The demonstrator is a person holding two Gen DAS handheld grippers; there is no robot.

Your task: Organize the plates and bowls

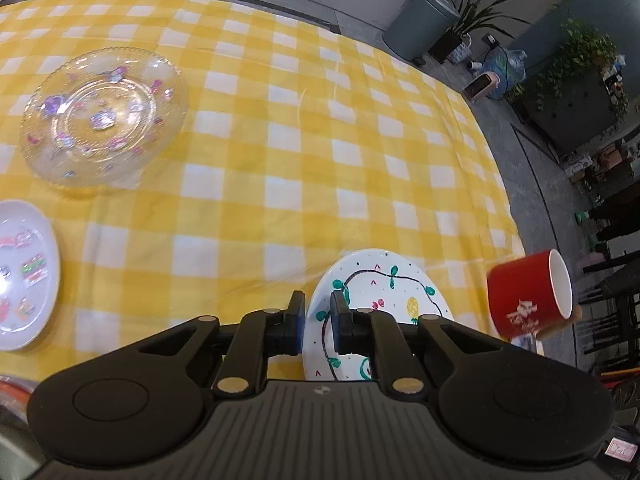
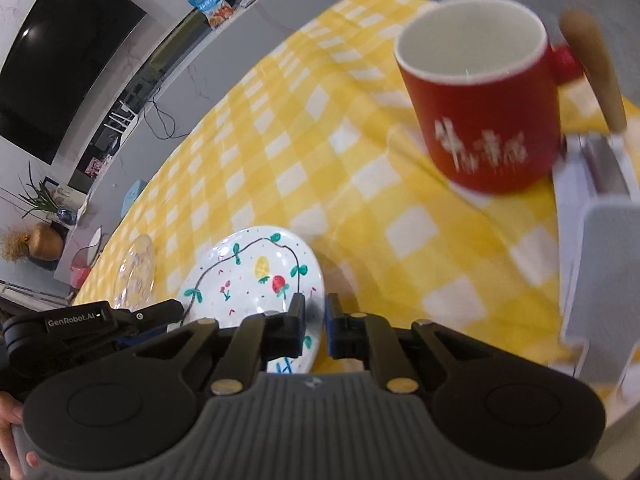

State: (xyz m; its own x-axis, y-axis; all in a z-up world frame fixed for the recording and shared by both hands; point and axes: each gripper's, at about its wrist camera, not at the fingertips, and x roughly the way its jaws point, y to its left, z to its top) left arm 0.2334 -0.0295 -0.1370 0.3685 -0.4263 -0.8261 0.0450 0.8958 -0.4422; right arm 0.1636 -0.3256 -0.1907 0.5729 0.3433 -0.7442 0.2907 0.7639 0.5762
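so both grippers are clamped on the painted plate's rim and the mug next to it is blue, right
Not quite: the mug is red with a white inside, as the right wrist view shows. The rest holds: the left gripper and the right gripper each pinch the rim of the painted plate.

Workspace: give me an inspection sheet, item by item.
Surface: yellow-and-white checked tablecloth, creased.
Job's things: painted white plate gripped at opposite rims by both grippers; clear glass plate and white sticker plate lying apart on the cloth.
Clutter: red mug with wooden handle; grey rack beside it.
Grippers: left gripper shut on the painted plate's rim; right gripper shut on its other rim.
Cables: black cable on the floor, off the table.
Surroundings: television, potted plants, bin.
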